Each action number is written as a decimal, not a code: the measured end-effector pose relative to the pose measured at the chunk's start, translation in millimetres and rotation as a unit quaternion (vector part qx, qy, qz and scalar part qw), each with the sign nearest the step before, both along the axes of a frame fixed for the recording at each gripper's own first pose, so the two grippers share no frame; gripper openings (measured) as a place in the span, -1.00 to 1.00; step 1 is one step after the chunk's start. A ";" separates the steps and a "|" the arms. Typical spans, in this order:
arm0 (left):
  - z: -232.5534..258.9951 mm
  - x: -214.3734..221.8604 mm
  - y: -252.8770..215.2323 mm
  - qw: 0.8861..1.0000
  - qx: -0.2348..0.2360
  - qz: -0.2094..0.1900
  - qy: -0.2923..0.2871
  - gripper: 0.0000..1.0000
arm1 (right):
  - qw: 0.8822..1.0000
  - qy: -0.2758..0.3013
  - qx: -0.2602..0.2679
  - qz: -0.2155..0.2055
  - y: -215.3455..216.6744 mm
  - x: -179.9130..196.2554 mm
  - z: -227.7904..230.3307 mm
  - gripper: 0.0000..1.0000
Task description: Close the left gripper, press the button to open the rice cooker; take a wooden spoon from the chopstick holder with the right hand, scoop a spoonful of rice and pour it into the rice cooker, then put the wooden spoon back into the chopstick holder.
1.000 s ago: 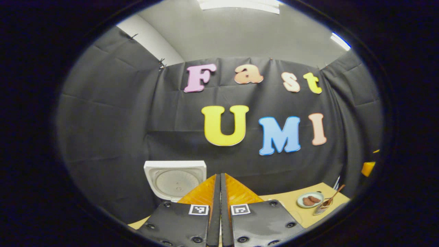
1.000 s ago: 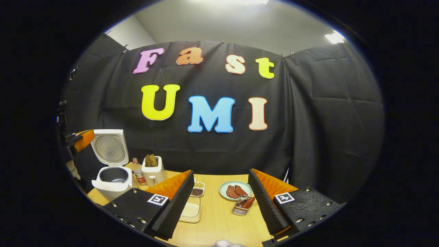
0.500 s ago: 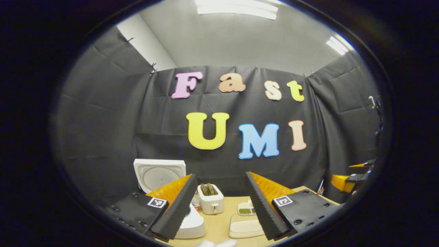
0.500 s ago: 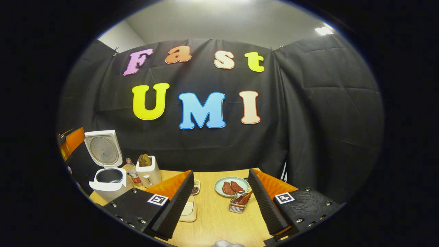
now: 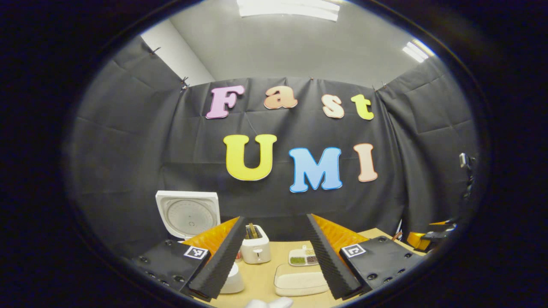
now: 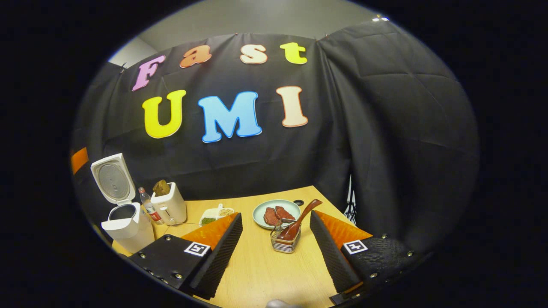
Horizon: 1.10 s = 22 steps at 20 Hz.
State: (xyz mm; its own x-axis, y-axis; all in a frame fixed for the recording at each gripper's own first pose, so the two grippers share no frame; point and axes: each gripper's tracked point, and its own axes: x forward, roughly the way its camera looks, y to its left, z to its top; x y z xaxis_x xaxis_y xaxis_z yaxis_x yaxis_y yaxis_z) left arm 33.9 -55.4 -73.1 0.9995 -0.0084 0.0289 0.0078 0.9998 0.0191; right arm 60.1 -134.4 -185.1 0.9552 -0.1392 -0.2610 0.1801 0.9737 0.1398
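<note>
- Since the earlier frames, the left gripper (image 5: 274, 239) has gone from fingers pressed together to fingers spread wide, and the right gripper view has tipped downward, so more of the table (image 6: 265, 269) and the chopstick holder (image 6: 283, 243) is in sight.
- Left gripper view: the left gripper's two fingers stand well apart at the bottom of the frame and hold nothing.
- Left gripper view: the rice cooker (image 5: 188, 213) sits at lower left with its lid raised upright, partly hidden behind the left finger.
- Left gripper view: between the fingers stand a white toaster (image 5: 255, 248), a small divided dish of grains (image 5: 303, 259) and, nearer the camera, a pale tray of rice (image 5: 299, 281).
- Left gripper view: the other gripper (image 5: 426, 237) shows at the far right edge; whether it is spread or closed cannot be told from here.
- Right gripper view: the right gripper (image 6: 276, 239) has its fingers wide apart, gripping nothing.
- Right gripper view: the wire chopstick holder stands on the table between the fingers, with the wooden spoon (image 6: 299, 220) leaning in it, handle tilted up to the right.
- Right gripper view: just behind it lies a plate of meat slices (image 6: 274, 213).
- Right gripper view: the open rice cooker (image 6: 122, 214) sits at far left, with a small bottle (image 6: 147, 206) and the toaster (image 6: 170, 204) beside it.
</note>
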 end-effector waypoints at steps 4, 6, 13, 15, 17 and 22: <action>-10.9 17.9 -21.0 1.000 0.010 0.010 0.010 0.94 | 0.998 0.036 0.043 -0.009 -31.3 46.6 -65.0 0.95; -14.8 26.5 -32.9 1.000 0.017 0.010 0.012 0.95 | 0.995 0.060 0.075 -0.019 -46.4 72.4 -99.1 0.96; -56.6 44.3 -48.0 0.997 0.037 0.038 0.055 0.97 | 0.990 0.086 0.111 -0.026 -79.9 167.9 -159.5 0.96; -61.5 51.1 -48.9 0.996 0.044 0.048 0.061 0.96 | 0.988 0.092 0.124 -0.027 -84.6 189.8 -169.2 0.96; -64.0 57.6 -48.8 0.995 0.053 0.055 0.063 0.96 | 0.987 0.091 0.127 -0.030 -89.2 207.2 -173.5 0.96; -72.7 69.3 -52.1 0.994 0.049 0.059 0.072 0.99 | 0.985 0.089 0.142 -0.032 -91.7 219.4 -172.5 0.94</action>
State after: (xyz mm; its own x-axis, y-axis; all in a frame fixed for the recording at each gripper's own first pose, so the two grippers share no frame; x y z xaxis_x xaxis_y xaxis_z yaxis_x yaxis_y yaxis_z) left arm 103.2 -107.5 -145.8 0.9874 0.1144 -0.1097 -0.1006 0.9871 0.1244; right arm 279.4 -226.1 -357.5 0.8825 -0.0941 -0.4608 0.2857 0.8855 0.3663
